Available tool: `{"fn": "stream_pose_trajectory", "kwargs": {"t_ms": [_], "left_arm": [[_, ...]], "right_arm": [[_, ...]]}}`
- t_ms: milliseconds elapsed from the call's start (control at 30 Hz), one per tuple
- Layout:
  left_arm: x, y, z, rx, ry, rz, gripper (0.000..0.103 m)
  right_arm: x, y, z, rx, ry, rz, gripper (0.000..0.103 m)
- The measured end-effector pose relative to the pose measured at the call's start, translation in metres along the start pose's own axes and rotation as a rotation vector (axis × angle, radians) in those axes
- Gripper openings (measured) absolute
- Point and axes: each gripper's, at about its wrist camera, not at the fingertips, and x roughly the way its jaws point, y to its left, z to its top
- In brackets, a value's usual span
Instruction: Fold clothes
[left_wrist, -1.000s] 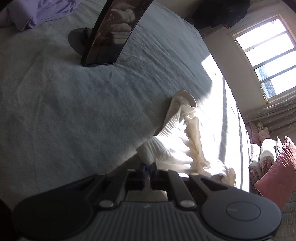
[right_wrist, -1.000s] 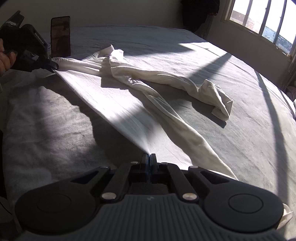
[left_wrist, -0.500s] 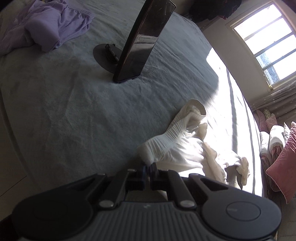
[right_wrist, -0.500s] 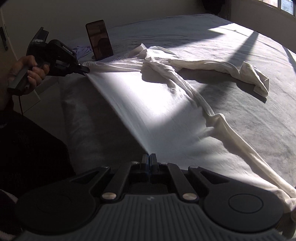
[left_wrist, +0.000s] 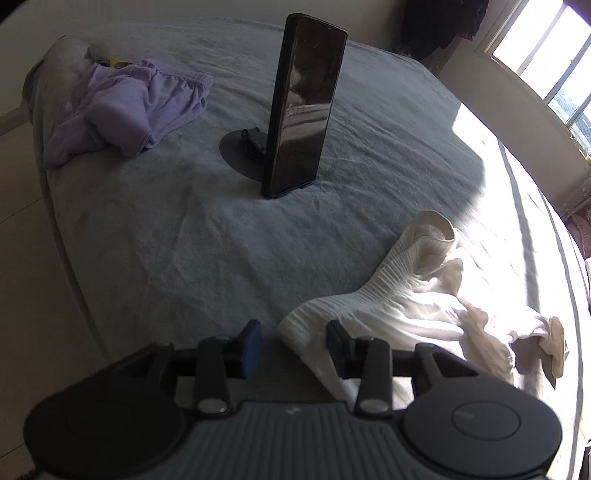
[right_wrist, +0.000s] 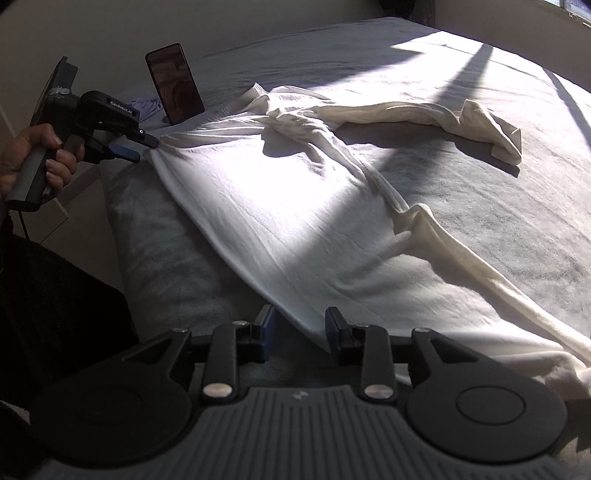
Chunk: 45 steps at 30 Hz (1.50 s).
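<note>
Both my grippers, left (left_wrist: 291, 345) and right (right_wrist: 300, 334), fingers wide, holding nothing; white garment (right_wrist: 280, 206) hem between them, sleeves bunched ahead, risk lopsided fold

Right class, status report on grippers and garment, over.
Left gripper open, right gripper open. White shirt flat on bed, sleeves rumpled. Phone clear.

I see hard sunlight from the window (left_wrist: 546, 62) blowing out the white garment (right_wrist: 280, 206) and the bed's (left_wrist: 184, 240) right side. My left side sits dim. Long shadow bars cross the sheet. Fisheye bends the edges; corners go black.
</note>
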Motion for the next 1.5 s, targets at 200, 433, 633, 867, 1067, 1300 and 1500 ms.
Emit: {"fn": "stream_pose_trajectory", "kwargs": {"t_ms": [200,433,633,867,1067,1300,1500], "left_arm": [[-0.010,-0.007,0.001,-0.002,-0.055,-0.053,0.047],[-0.010,-0.047,-0.017,0.103,-0.020,-0.181,0.052],[-0.007,-0.084,-0.033,0.205,0.033,-0.263,0.057],[-0.008,-0.145,-0.069,0.405,0.091,-0.388,0.057],[-0.007,-0.196,-0.109,0.530,0.165,-0.483,0.057],[-0.005,-0.243,-0.149,0.647,0.231,-0.531,0.057],[-0.006,-0.277,-0.176,0.733,0.281,-0.572,0.057]], "right_arm": [[-0.031,-0.028,0.000,0.068,-0.104,-0.106,0.058],[-0.063,-0.083,-0.012,0.244,-0.171,-0.291,0.058],[-0.089,-0.124,-0.030,0.402,-0.224,-0.394,0.058],[-0.095,-0.153,-0.044,0.450,-0.238,-0.440,0.056],[-0.089,-0.167,-0.044,0.429,-0.228,-0.471,0.055],[-0.085,-0.185,-0.042,0.406,-0.207,-0.391,0.054],[-0.063,-0.189,-0.032,0.368,-0.148,-0.348,0.046]]}}
